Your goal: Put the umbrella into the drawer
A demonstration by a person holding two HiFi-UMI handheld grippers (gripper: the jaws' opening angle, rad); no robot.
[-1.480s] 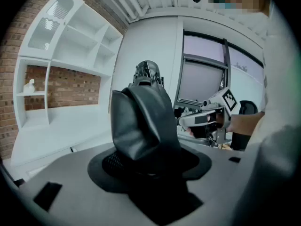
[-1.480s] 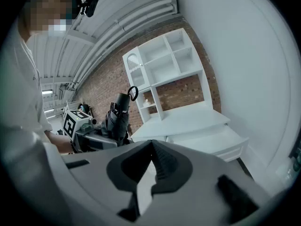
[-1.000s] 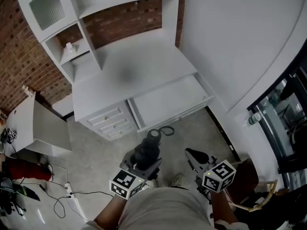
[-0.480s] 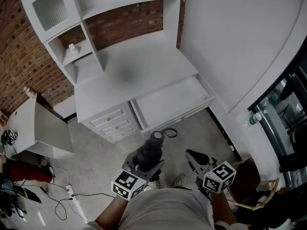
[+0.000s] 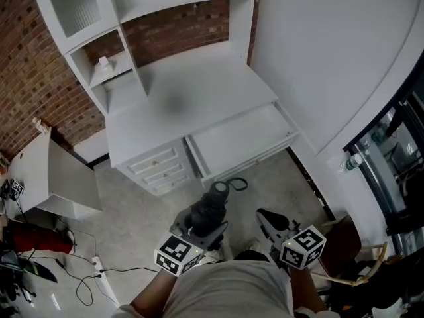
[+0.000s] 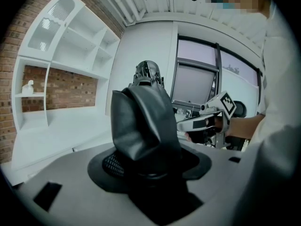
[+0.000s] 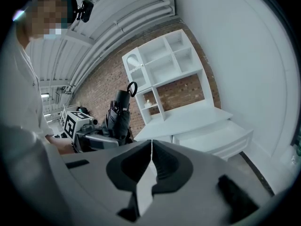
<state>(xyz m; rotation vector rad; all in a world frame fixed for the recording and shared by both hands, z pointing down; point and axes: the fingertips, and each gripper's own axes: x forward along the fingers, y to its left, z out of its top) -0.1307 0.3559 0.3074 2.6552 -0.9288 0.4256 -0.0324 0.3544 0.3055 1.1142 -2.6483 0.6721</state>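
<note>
- Clamping a folded black umbrella [image 5: 211, 204] between its jaws, the left gripper [image 5: 199, 229] sat low in the middle of the head view, and the umbrella's strap loop lay at the end nearer the desk.
- Just to the right of it, also low in the frame, the right gripper [image 5: 266, 214] had its jaws pressed together with nothing between them.
- The white drawer [image 5: 240, 142] stood pulled out from the white desk [image 5: 179, 101] at frame centre, above the umbrella and well apart from it.
- A stack of small drawers [image 5: 158, 167] sat left of the open one.
- A brick wall [image 5: 30, 78] filled the upper left of the frame.
</note>
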